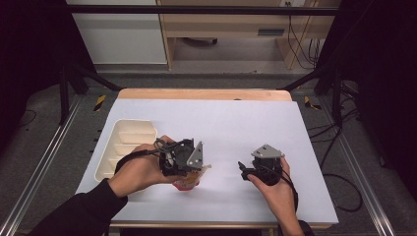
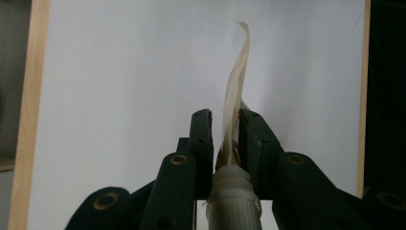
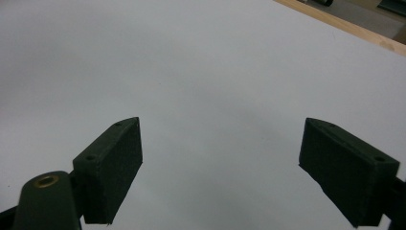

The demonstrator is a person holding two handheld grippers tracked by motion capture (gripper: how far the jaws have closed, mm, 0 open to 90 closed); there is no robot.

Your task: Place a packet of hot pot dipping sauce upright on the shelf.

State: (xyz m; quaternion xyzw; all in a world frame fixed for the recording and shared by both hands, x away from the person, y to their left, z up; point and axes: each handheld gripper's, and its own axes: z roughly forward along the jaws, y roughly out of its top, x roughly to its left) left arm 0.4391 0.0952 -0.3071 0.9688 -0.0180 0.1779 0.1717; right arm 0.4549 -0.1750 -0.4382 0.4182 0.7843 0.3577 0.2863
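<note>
A small pouch point(image 1: 189, 183), red below and cream at the top, hangs just over the white table mat point(image 1: 231, 123) left of centre. My left gripper point(image 1: 193, 171) points down at it and is shut on it. In the left gripper view the two black jaws of the left gripper point(image 2: 225, 118) pinch the pouch's thin cream edge point(image 2: 238, 72), and a white ribbed spout point(image 2: 232, 196) sits low between them. My right gripper point(image 1: 244, 170) rests near the mat's front right. It stands open, and the right gripper point(image 3: 222, 143) has nothing between its fingers.
A cream tray point(image 1: 123, 147) with several compartments lies along the mat's left edge, close behind my left hand. A wooden table edge point(image 1: 204, 94) runs along the back. Black frame rails flank the table on both sides.
</note>
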